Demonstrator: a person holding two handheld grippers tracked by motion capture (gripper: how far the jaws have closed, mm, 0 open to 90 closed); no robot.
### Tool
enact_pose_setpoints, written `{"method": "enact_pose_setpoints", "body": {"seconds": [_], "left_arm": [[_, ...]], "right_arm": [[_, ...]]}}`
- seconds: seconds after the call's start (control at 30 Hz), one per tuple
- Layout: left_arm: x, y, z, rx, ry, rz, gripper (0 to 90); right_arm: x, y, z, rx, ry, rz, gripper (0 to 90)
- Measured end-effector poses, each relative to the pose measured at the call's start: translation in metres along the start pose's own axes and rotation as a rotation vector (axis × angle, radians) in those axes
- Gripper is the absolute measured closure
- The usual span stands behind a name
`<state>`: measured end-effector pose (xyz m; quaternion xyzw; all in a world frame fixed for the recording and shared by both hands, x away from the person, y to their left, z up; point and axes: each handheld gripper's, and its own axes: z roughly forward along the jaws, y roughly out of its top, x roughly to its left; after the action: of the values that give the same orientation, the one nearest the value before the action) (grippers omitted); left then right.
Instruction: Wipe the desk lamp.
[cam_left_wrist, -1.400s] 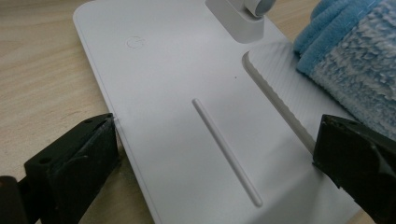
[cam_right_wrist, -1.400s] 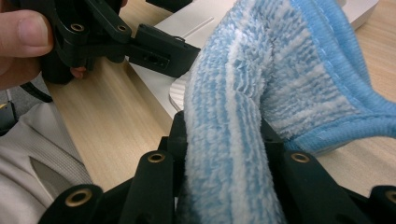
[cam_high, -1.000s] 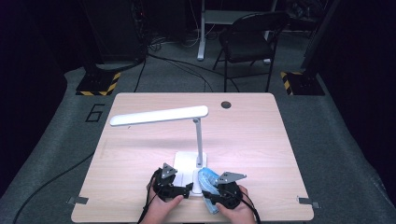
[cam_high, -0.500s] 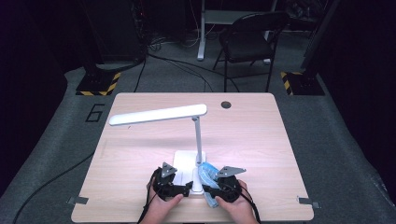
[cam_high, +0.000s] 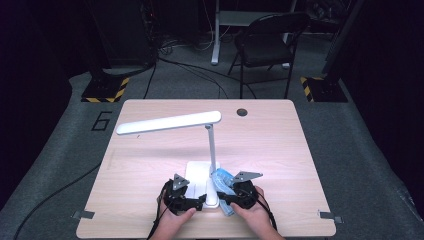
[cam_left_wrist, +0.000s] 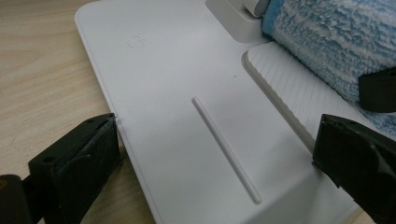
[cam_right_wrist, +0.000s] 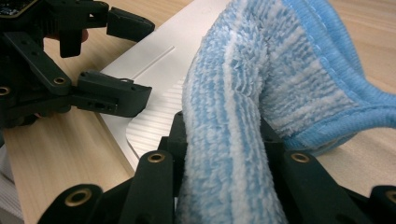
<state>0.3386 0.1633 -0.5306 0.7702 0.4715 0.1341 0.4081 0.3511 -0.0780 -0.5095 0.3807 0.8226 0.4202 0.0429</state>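
A white desk lamp stands on the wooden table, its flat base (cam_high: 199, 172) near the front edge and its long head (cam_high: 170, 122) reaching left. My left gripper (cam_high: 202, 201) straddles the base (cam_left_wrist: 177, 70), a jaw against each side edge, shut on it. My right gripper (cam_high: 223, 201) is shut on a folded blue-and-white fluffy cloth (cam_high: 222, 180). The cloth (cam_right_wrist: 280, 70) lies bunched between the right gripper (cam_right_wrist: 224, 140) jaws and rests on the ribbed right part of the base (cam_right_wrist: 154, 116). In the left gripper view the cloth (cam_left_wrist: 327, 42) lies beside the lamp's stem.
The lamp's thin stem (cam_high: 212, 147) rises just behind both grippers. A round cable hole (cam_high: 242, 112) sits at the table's back edge. A dark folding chair (cam_high: 265, 45) stands beyond the table on the grey floor.
My right gripper has slid the cloth a little farther along the base, away from the front edge toward the stem. The left gripper has stayed put.
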Motion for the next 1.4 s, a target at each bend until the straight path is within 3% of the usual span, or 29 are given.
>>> {"method": "enact_pose_setpoints", "body": {"seconds": [0.03, 0.13, 0.23, 0.5, 0.63, 0.87, 1.23, 1.4], "left_arm": [[0.0, 0.0, 0.0, 0.0, 0.0, 0.0, 0.7], [0.0, 0.0, 0.0, 0.0, -0.002, -0.001, 0.7], [0.001, 0.0, 0.0, 0.001, -0.003, 0.001, 0.7], [0.001, 0.0, 0.0, -0.001, -0.006, 0.0, 1.0], [0.001, 0.0, 0.0, -0.001, -0.006, 0.0, 1.0], [0.001, 0.0, 0.0, -0.001, -0.006, -0.001, 1.0], [0.001, 0.0, 0.0, -0.001, -0.006, -0.001, 1.0], [0.001, 0.0, 0.0, -0.002, -0.006, -0.001, 1.0]], "right_arm": [[-0.002, 0.001, 0.0, -0.007, -0.006, -0.023, 67.0], [-0.004, 0.0, -0.002, -0.005, -0.014, -0.024, 66.8], [-0.007, 0.0, -0.005, -0.017, -0.011, -0.003, 66.6], [-0.021, -0.002, -0.024, -0.068, -0.07, 0.029, 66.5], [-0.025, -0.001, -0.032, -0.076, -0.103, 0.02, 66.4], [-0.033, -0.002, -0.042, -0.089, -0.11, 0.016, 66.1], [-0.05, -0.009, -0.058, -0.096, -0.171, 0.015, 64.2], [-0.056, -0.012, -0.066, -0.109, -0.186, 0.043, 64.0]]}}
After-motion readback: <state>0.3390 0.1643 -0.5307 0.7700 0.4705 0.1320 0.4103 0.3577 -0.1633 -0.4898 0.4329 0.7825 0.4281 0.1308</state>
